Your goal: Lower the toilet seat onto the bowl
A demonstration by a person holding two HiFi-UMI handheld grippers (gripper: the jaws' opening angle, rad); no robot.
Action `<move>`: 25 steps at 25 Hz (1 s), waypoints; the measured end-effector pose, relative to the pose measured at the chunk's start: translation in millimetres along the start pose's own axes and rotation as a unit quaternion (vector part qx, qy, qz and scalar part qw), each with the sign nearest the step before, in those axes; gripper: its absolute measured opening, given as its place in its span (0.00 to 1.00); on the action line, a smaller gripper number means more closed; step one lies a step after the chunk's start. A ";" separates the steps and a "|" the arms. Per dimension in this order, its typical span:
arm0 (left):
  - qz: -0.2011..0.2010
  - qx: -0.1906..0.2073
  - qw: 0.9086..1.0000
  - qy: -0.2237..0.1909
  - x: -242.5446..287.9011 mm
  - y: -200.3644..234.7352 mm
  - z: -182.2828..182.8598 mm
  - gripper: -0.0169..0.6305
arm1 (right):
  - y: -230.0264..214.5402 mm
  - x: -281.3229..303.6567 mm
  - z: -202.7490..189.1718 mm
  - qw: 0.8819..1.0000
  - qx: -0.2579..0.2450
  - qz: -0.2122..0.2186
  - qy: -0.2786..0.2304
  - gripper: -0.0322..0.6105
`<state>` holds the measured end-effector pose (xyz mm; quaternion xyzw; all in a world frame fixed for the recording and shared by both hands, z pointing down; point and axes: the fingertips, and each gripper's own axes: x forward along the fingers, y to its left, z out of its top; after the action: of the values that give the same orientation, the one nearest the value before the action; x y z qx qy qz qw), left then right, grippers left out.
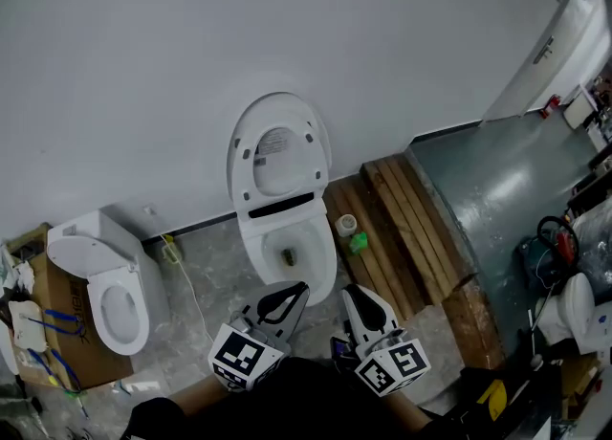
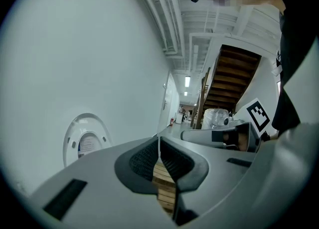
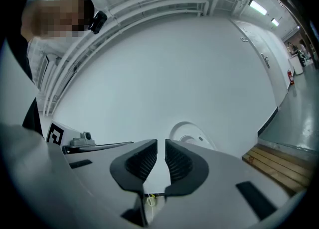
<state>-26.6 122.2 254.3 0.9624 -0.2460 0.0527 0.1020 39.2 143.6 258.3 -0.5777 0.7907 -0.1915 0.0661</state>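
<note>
Grey hand-held left gripper [image 1: 295, 289] clenched empty, right gripper [image 1: 352, 291] slightly parted on nothing, both low centre, free to reach the white oval toilet seat [image 1: 247, 146] leaning raised on the wall [image 1: 143, 65] above its white ceramic bowl [image 1: 325, 258] mid-frame.

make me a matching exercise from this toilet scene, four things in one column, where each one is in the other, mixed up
Things:
1. toilet seat
2. second toilet
3. wooden planks
4. cardboard box

Places:
A. on the floor, right of the bowl
B. at the far left edge of the head view
C. tipped up against the wall
D. between the cardboard box and the bowl

Pairs: 1-C, 2-D, 3-A, 4-B
</note>
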 end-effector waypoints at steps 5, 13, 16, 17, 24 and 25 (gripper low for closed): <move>-0.030 0.000 0.999 0.015 0.2 19.1 -3.5 0.06 | 4.1 20.9 -7.6 1.000 -0.002 -0.019 0.013 0.16; -0.032 -0.021 0.999 0.022 10.3 44.7 -8.6 0.06 | -5.8 47.6 -10.4 0.999 0.007 -0.029 0.031 0.15; -0.025 -0.015 0.999 0.018 21.8 54.4 -6.9 0.06 | -15.4 60.5 -10.0 0.999 0.011 -0.020 0.036 0.15; -0.021 -0.014 1.000 0.019 25.5 58.2 -5.4 0.06 | -19.3 65.3 -9.2 0.999 0.013 -0.017 0.037 0.15; 0.022 -0.009 1.000 0.020 59.9 88.8 9.4 0.06 | -49.5 109.0 9.9 0.998 0.014 0.025 0.050 0.15; 0.028 -0.010 0.999 0.018 67.9 92.5 11.3 0.06 | -55.1 115.4 13.4 0.998 0.012 0.032 0.053 0.15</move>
<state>-11.5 8.9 269.4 0.9530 -0.2713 0.0705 0.1150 55.2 17.9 280.4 -0.5406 0.8086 -0.2292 0.0367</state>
